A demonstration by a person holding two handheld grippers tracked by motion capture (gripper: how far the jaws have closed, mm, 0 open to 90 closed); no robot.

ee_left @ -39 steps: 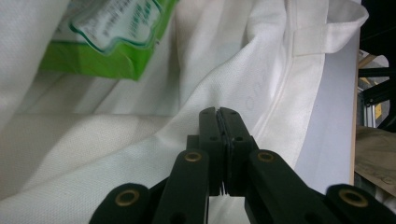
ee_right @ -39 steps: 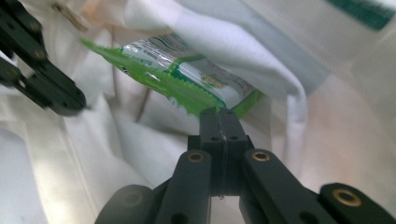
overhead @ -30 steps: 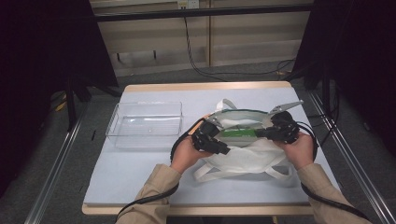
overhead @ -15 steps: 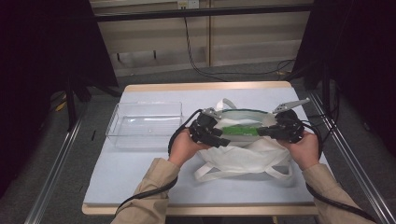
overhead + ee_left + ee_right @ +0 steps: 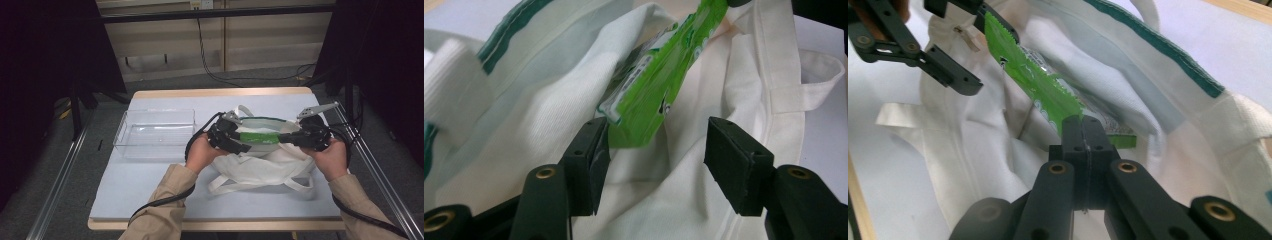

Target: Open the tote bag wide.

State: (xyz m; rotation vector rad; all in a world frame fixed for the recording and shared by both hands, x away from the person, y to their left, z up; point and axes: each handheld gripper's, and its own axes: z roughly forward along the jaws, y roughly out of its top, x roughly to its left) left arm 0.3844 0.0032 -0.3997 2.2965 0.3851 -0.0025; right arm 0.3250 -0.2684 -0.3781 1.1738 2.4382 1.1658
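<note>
Green snack packet (image 5: 258,138) is hanging over the white tote bag (image 5: 260,167) near the counter's (image 5: 150,185) right edge, the right claw (image 5: 1083,131) clenching one end while the left claw (image 5: 655,150) is just releasing the other, likely readying a one-handed lift toward the clear tray (image 5: 155,134).

A wooden-edged table (image 5: 150,94) carries a pale blue-grey mat (image 5: 150,185) over nearly its whole top. On the mat's left part lies a clear plastic tray (image 5: 155,134). To its right, well apart from the tray, rests a white cloth bag (image 5: 260,167) with loose handles.
</note>
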